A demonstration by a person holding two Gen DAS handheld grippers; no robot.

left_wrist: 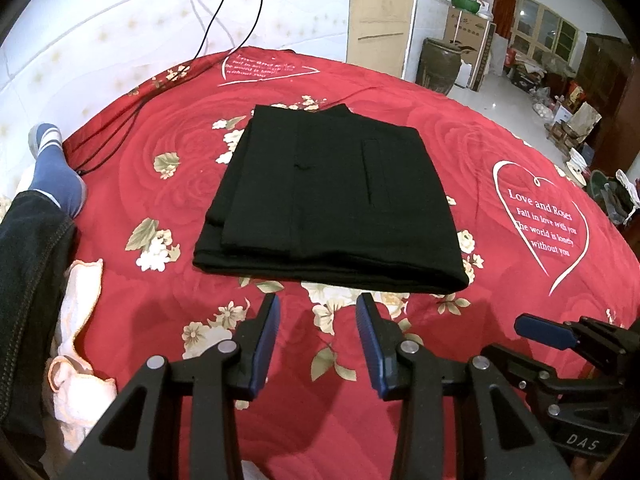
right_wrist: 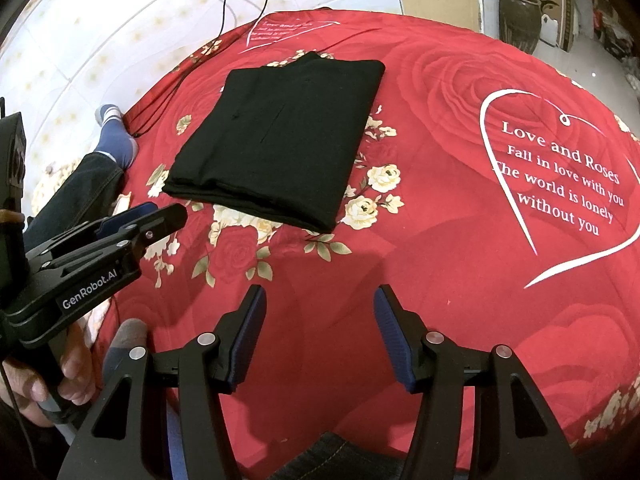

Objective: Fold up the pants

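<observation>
Black pants [left_wrist: 332, 196] lie folded into a flat, neat rectangle on the red rose-print blanket [left_wrist: 500, 128]; the same pants [right_wrist: 280, 140] show in the right wrist view. My left gripper [left_wrist: 318, 308] hovers just short of the pants' near folded edge, open, with only blanket between its blue pads. My right gripper [right_wrist: 320, 300] is also open with nothing in it, held back from the pants and to their right. The right gripper's fingers [left_wrist: 548, 330] show at the right edge of the left wrist view. The left gripper [right_wrist: 160, 216] appears at the left of the right wrist view, held by a hand [right_wrist: 52, 380].
A person's leg in dark jeans with a blue sock [left_wrist: 56, 172] rests on the blanket left of the pants. A pale cloth [left_wrist: 80, 320] lies near it. Black cables [left_wrist: 160, 92] trail across the blanket's far left. Past the bed stand a brown jar [left_wrist: 440, 64] and boxes.
</observation>
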